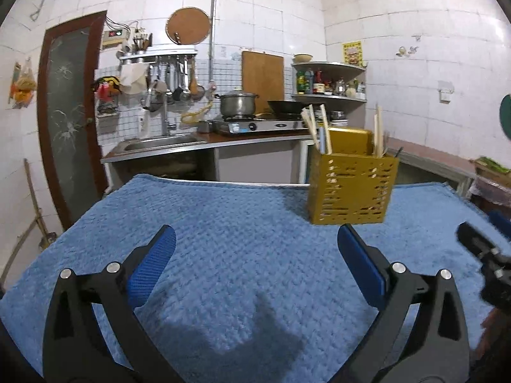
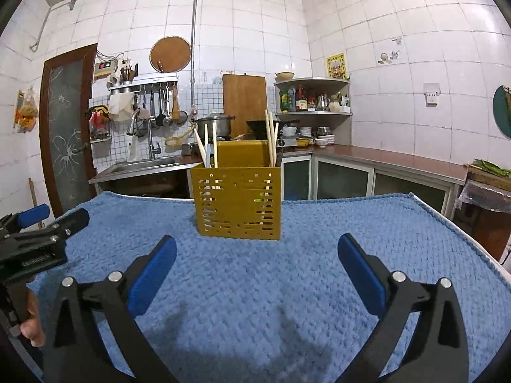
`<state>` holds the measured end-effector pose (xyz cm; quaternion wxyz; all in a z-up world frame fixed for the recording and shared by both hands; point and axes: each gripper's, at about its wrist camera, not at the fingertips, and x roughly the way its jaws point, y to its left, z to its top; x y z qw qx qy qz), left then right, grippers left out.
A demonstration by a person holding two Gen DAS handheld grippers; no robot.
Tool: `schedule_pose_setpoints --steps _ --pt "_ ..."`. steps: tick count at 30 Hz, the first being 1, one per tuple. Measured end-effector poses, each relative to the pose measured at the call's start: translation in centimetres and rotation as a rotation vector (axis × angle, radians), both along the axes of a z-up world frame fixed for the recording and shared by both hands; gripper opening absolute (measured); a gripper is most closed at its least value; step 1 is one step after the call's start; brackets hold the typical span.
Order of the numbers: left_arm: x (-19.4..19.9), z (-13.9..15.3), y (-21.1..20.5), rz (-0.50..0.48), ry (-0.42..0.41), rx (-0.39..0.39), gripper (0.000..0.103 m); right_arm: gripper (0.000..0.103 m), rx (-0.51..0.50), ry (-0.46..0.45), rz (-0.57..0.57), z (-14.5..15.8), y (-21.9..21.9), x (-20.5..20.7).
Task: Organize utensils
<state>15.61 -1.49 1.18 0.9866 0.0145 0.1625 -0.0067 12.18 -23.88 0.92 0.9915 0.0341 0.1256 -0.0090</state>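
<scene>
While both tongs stand spread wide with nothing between their blue pads, the yellow caddy (image 2: 239,202) sits upright on the blue towel (image 2: 351,223), dead ahead of the right tongs (image 2: 257,257) and ahead and off to the right of the left tongs (image 1: 257,249). Chopsticks (image 2: 271,137) stand near vertical in its left and right compartments, tips up, so any pull would run upward. The right tongs look nearer and better lined up. No loose utensils show on the towel. Only the right view catches a hand (image 2: 32,322) gripping the left tool; the left view shows just the edge of the right tool.
</scene>
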Motion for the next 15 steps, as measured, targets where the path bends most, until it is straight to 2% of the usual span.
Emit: schedule_pose_setpoints --steps 4,9,15 --pt "0.42 -0.67 -0.62 -0.004 0.010 0.043 0.098 0.099 -0.005 0.011 0.007 -0.42 0.17 -0.04" --pt "0.42 -1.01 -0.54 -0.023 0.016 0.040 0.098 0.099 -0.006 -0.018 0.013 -0.29 0.27 -0.64" --pt "0.30 -0.98 -0.86 -0.030 0.015 0.042 0.098 0.099 0.003 0.007 0.019 -0.61 0.02 -0.25"
